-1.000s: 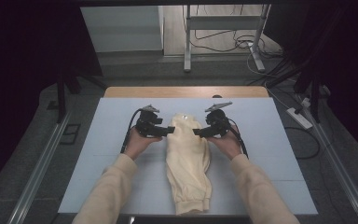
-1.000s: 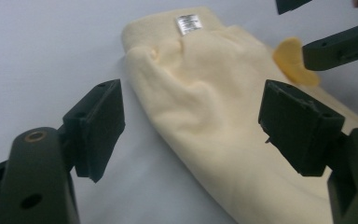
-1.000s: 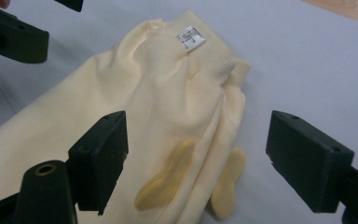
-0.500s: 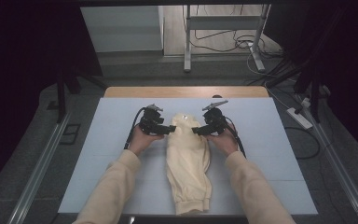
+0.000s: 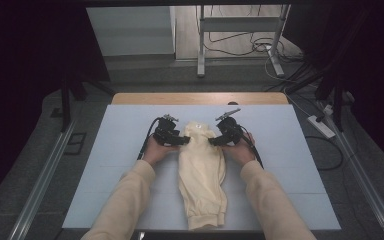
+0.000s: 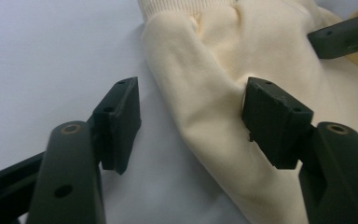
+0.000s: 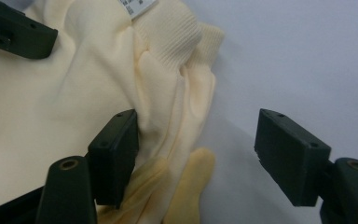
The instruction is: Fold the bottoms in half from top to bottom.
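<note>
Cream sweatshirt (image 5: pixel 201 172) lies folded lengthwise down the middle of the pale tabletop (image 5: pixel 120 150), ribbed collar (image 7: pixel 177 32) at the far end, hem toward the person. Step in hand, as I read it: pinching both shoulder edges near the collar to lift or fold. To do it well, each claw should straddle the whole folded edge, bite every layer, and close evenly so the cloth lifts level. Left claw (image 5: pixel 184 141): jaws have just been closing, about half apart, one pad on bare tabletop, the other resting on the garment's edge; not clamped. Right claw (image 5: pixel 213 142): likewise closing, fairly wide, one pad against the fabric fold, the other clear above the tabletop.
</note>
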Tool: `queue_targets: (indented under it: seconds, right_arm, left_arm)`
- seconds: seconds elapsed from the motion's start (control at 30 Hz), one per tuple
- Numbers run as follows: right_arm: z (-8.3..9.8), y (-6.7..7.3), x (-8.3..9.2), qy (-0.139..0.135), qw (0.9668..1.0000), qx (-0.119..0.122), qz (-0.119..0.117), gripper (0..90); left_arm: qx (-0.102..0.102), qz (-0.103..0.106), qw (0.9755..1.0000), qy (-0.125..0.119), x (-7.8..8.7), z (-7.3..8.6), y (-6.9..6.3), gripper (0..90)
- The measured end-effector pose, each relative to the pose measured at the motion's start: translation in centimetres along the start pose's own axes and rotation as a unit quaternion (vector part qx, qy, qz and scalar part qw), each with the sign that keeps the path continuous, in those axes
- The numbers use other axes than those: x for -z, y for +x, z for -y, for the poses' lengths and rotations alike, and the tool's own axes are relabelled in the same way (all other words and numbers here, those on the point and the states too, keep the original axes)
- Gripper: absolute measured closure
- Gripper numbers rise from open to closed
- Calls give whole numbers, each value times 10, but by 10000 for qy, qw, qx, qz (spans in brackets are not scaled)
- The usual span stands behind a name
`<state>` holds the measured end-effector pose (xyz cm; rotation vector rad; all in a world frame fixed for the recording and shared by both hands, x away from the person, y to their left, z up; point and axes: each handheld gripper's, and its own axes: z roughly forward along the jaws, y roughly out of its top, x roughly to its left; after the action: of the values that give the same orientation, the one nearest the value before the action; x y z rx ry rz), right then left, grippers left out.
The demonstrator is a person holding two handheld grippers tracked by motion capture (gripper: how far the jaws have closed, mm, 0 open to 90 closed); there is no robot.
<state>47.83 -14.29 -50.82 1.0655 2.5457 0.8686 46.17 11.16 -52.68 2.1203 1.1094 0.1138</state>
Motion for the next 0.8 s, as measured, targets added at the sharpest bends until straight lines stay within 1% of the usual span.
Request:
queue_targets:
  seconds: [0.1,0.17,0.2,0.27,0.3,0.33,0.37,0.4,0.43,0.5,0.6,0.73,0.8]
  right_arm:
    - [1,2,-5,88,9999,57,-8,353]
    - [1,1,-6,88,9999,-18,-135,415]
    - [2,0,-6,68,9997,-67,-247,441]
    - [2,-2,-6,83,9992,-110,-366,494]
    - [3,-2,-6,64,9988,-184,-444,510]
    - [3,-3,-6,66,9987,-203,-465,521]
    - [3,-2,-6,76,9985,-225,-485,555]
    - [3,-2,-6,102,9982,-232,-545,612]
    - [3,-1,-6,99,9977,-252,-629,648]
    - [2,0,-5,106,9975,-243,-662,695]
    - [2,1,-5,125,9973,-231,-680,721]
    - [2,2,-4,143,9976,-177,-650,730]
    - [2,3,-3,152,9978,-192,-617,730]
  left_arm:
    - [-72,90,9999,90,-4,1,-2,414]
    - [-59,127,9998,114,-7,1,-4,445]
    - [-78,122,9998,111,-7,1,-4,453]
    - [-63,130,9998,118,-8,1,-5,481]
    - [-60,145,9998,122,-8,1,-5,504]
    - [-43,178,9998,127,-8,1,-5,535]
    - [-36,187,9997,131,-8,1,-5,567]
    - [-22,239,9996,144,-8,1,-5,602]
    - [-8,300,9994,153,-8,1,-5,647]
    - [-11,365,9992,173,-9,1,-6,719]
    - [-68,342,9992,198,-8,0,-8,760]
    - [-134,304,9993,195,-7,0,-9,775]
    - [-140,301,9993,194,-7,0,-9,778]
